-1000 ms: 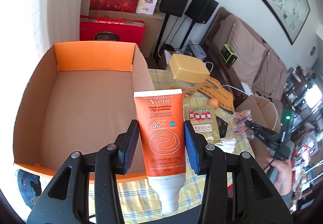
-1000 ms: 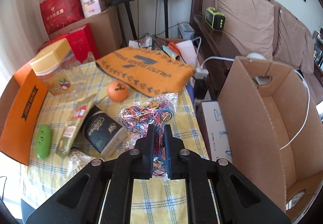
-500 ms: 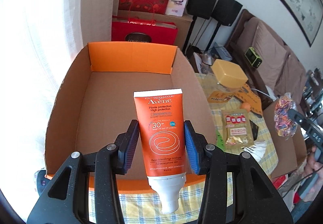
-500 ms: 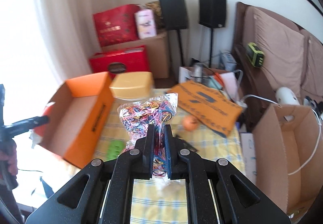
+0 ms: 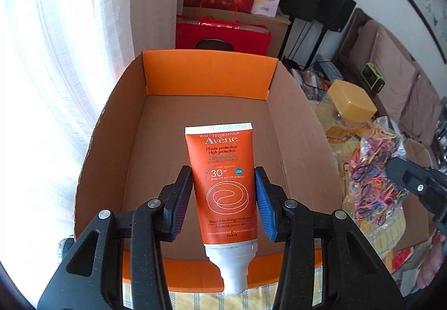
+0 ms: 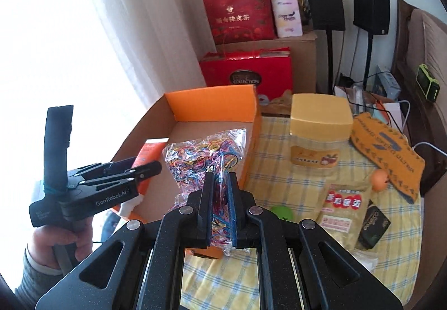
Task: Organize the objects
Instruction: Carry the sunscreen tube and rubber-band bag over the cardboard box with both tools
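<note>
Beneath the left hand-held gripper (image 5: 223, 198), clamped on the orange sunscreen tube (image 5: 222, 184), lies bare box (image 5: 293, 142) floor on a checked worktop (image 6: 279, 142), with the right hand-held gripper (image 6: 220, 198), pinching the rubber-band bag (image 6: 204, 153), swung across beside its right wall since earlier.

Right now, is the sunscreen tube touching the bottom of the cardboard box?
Cannot tell. In the left wrist view the left gripper clamps the sunscreen tube over the cardboard box; no gap or contact shows.
</note>
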{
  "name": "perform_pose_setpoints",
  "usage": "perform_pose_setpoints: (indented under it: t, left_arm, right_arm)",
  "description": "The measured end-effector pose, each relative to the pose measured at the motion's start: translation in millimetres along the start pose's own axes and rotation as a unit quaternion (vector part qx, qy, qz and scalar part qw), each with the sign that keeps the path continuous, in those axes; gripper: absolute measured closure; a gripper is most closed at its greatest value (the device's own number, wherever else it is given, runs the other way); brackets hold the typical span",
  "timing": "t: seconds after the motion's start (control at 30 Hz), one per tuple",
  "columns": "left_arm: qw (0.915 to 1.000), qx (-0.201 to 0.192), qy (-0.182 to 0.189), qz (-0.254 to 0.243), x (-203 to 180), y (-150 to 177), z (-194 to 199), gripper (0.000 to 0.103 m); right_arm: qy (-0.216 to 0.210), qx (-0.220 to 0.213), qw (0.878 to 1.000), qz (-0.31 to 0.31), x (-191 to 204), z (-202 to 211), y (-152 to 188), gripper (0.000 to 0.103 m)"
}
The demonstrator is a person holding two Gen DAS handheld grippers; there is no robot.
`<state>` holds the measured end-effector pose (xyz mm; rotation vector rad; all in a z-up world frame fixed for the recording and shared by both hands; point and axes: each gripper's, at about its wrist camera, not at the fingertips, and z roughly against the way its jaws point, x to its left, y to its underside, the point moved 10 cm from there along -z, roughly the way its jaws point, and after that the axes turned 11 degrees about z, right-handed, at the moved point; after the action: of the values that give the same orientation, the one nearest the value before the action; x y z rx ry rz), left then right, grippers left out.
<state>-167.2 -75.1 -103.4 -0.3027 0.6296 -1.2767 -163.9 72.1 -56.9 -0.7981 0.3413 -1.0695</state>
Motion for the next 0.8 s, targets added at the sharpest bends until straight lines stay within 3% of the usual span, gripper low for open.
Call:
perform_pose_setpoints:
  t: [0.8]
  left_arm:
    - [0.9997, 0.010, -0.011, 0.018, 30, 0, -8, 0.062]
  right_arm:
    - [-0.001, 0.042, 0.999, -0.005, 21, -67, 6, 0.095]
